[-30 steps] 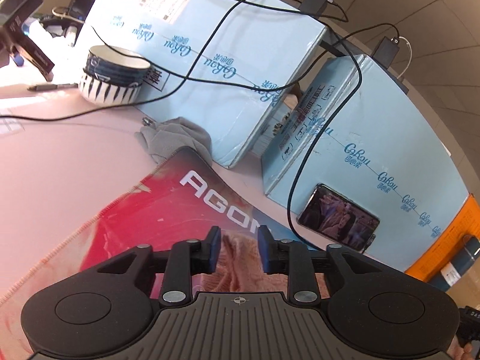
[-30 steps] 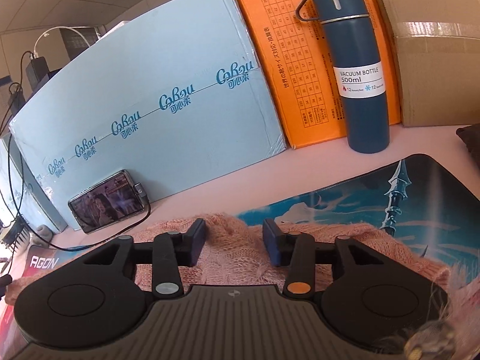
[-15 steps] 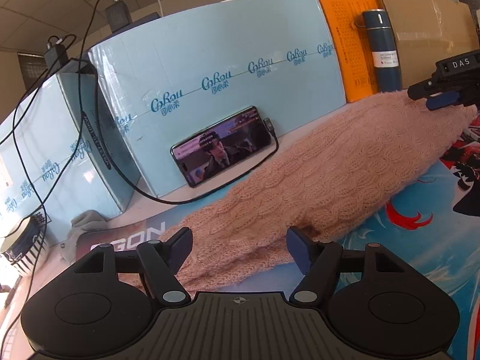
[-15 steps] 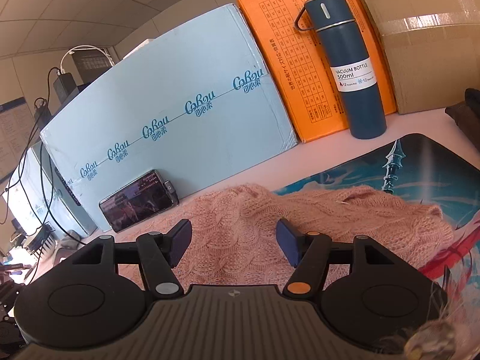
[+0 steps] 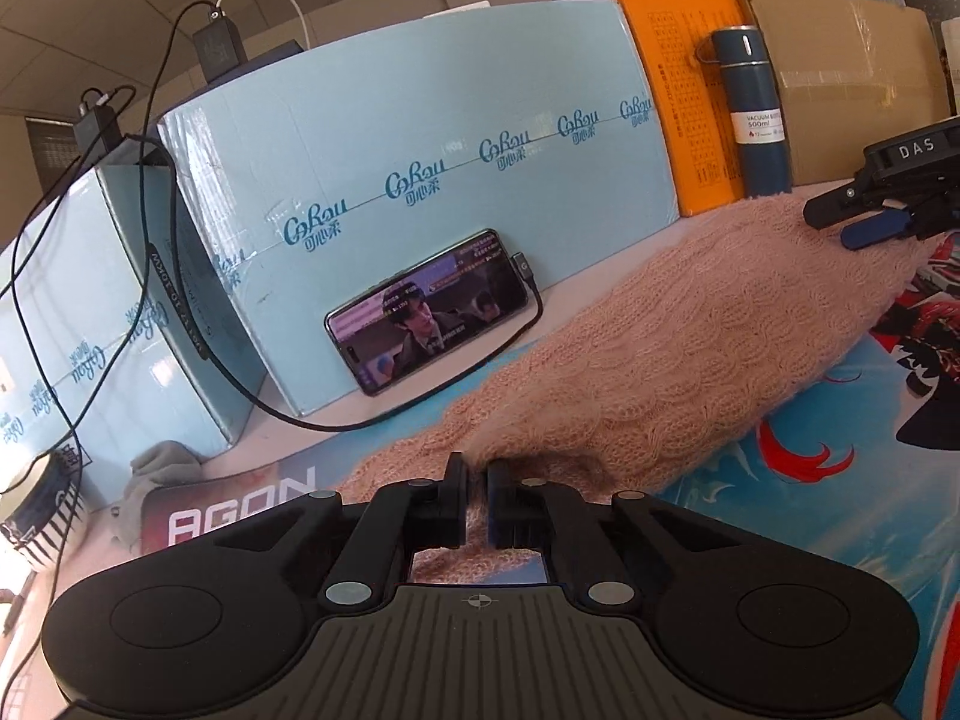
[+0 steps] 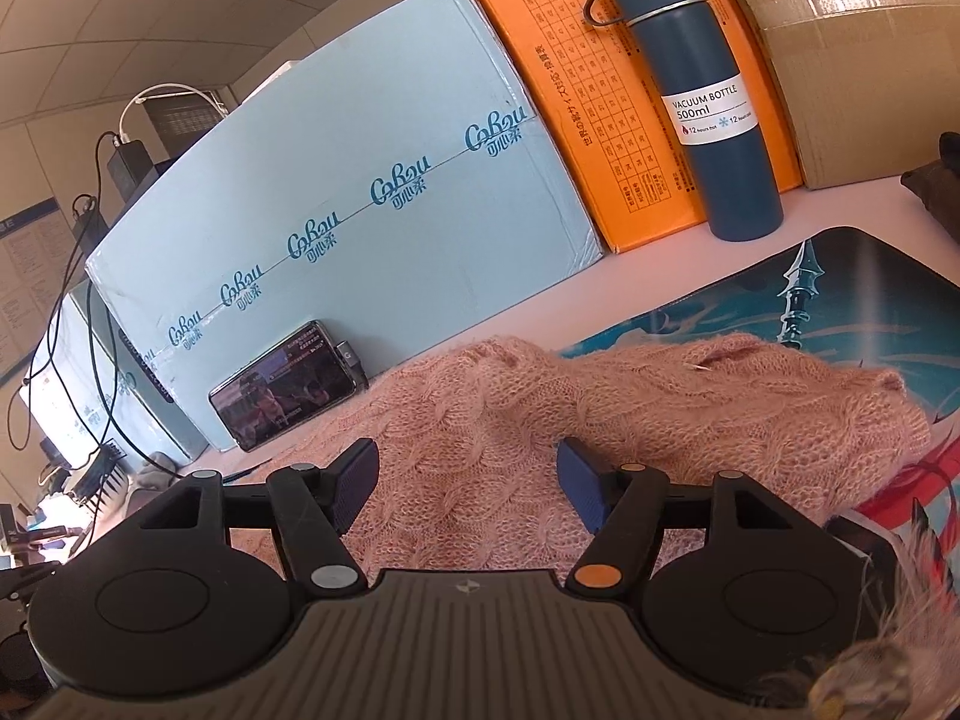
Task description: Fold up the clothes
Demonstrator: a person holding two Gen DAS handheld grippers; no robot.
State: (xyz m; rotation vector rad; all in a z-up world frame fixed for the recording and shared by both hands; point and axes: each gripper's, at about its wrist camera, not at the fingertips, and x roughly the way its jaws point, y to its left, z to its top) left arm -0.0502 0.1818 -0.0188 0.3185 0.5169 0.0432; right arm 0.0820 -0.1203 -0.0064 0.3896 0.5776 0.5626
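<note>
Pinching pink knit (image 5: 690,348): left gripper (image 5: 476,501) | right gripper (image 6: 468,483) fingers spread, holding nothing | grip point hidden

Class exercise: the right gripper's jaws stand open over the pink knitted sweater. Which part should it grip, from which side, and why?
Probably the near hem of the pink knitted sweater, directly between the open right gripper pads, approached from the front edge, low over the desk mat. The knit lies flat there, and the left gripper already pinches that edge at the other end.

My left camera sits low behind my left claw (image 5: 476,501), my right behind my right claw (image 6: 468,483); both face the phone (image 5: 429,327) and sweater (image 6: 540,420) close ahead.
</note>
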